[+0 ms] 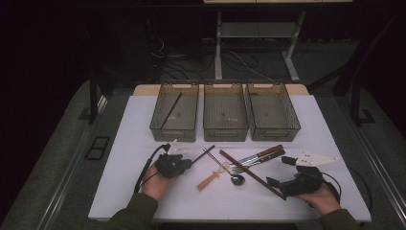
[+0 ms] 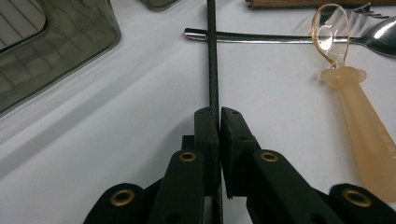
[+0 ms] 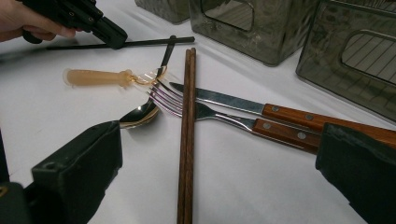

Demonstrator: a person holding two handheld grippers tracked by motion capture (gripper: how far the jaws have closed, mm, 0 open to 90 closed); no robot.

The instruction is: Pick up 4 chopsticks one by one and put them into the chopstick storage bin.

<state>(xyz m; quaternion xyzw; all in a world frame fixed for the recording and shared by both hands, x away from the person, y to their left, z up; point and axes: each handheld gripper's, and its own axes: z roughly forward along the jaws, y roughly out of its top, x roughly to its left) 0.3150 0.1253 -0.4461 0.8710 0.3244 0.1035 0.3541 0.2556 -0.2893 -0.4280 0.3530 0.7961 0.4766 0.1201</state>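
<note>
While the black chopstick lies on the table just left of the metal spoon, the left gripper pinches it. Lift level to clear that spoon's handle. Right gripper hangs wide over the brown chopsticks.

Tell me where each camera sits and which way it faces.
High view: above the person's side, looking forward and down on the table, bins and both hands.
Left gripper view: on the left tongs, looking along jaws shut on a black chopstick.
Right gripper view: on the right tongs, open, facing brown chopsticks.
Shared: the spoon shows in both gripper views.
</note>
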